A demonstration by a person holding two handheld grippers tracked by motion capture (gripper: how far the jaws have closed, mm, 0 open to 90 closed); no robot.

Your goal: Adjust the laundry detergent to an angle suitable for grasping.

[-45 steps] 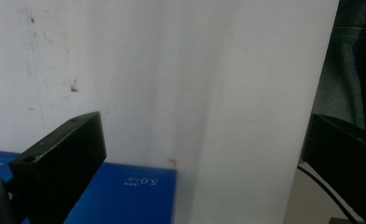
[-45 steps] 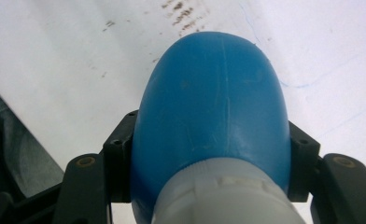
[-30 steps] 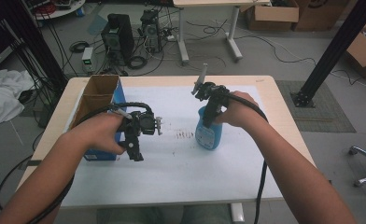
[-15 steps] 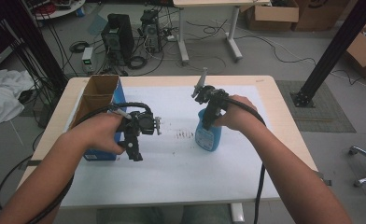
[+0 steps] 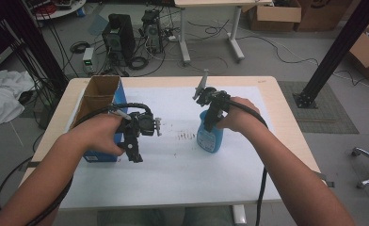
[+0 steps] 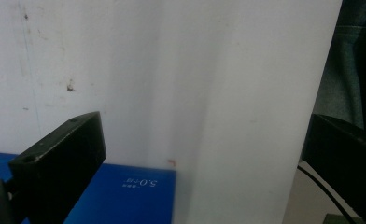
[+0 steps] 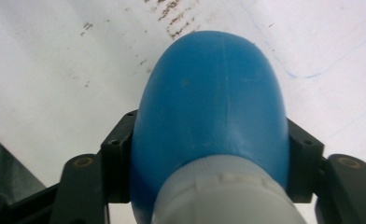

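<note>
Blue bottle (image 5: 209,137) upright between right tongs (image 7: 209,154); cardboard box (image 5: 98,94) open-topped, contents unseen.

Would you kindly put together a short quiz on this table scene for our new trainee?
1. True or false: the bottle lies on its side.
2. What sits between the jaws of the right tool? A) a box B) the bottle C) a cable
3. What colour is the box beside the left tool?
Key: 1 false, it stands upright. 2 B; the jaws have just been opening, with the bottle between them. 3 blue.
</note>
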